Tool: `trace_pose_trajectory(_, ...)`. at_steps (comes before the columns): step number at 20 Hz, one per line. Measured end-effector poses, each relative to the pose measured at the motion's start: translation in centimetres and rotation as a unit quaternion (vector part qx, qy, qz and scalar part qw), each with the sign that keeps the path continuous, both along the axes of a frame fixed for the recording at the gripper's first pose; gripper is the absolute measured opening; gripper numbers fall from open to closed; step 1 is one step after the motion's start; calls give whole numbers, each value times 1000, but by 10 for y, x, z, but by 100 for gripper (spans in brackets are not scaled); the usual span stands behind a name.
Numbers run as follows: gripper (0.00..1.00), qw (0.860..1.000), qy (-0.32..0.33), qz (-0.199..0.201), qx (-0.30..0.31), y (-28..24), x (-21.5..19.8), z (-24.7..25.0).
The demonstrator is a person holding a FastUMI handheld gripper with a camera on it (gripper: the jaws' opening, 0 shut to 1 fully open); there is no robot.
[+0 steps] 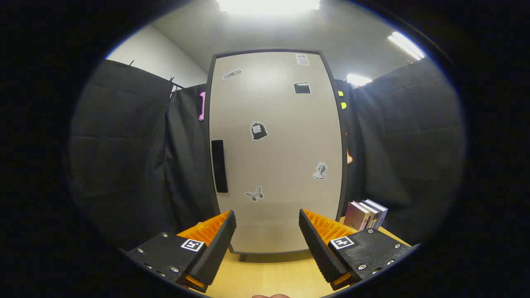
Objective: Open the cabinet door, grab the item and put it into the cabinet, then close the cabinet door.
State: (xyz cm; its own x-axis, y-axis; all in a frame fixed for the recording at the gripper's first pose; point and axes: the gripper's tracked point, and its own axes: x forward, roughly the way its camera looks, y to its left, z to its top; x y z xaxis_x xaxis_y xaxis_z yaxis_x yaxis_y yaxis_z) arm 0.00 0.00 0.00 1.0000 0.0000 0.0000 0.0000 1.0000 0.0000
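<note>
- handle [219, 166]: dark vertical bar on the door's left edge, ahead-left of the claw
- cabinet door [275, 153]: shut, stickers on it, straight ahead
- claw [267, 225]: fingers wide apart, holding nothing, over the worktop [265, 275]
- books [366, 214]: upright on the worktop, ahead-right, just beside the cabinet

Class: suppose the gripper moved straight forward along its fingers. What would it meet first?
Probably the closed beige cabinet door, low down, below its butterfly sticker. The open gripper holds nothing; depth is uncertain.
</note>
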Motion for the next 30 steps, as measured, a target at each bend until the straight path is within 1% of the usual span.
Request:
trace_pose_trajectory(4,95,1000,2,-3,-7,-3,1,-1)
trace_pose_trajectory(12,95,1000,9,-7,1,-7,6,-4)
trace_pose_trajectory(21,95,1000,7,-5,-2,-8,9,-1)
trace_pose_trajectory(30,95,1000,12,1,8,6,16,5)
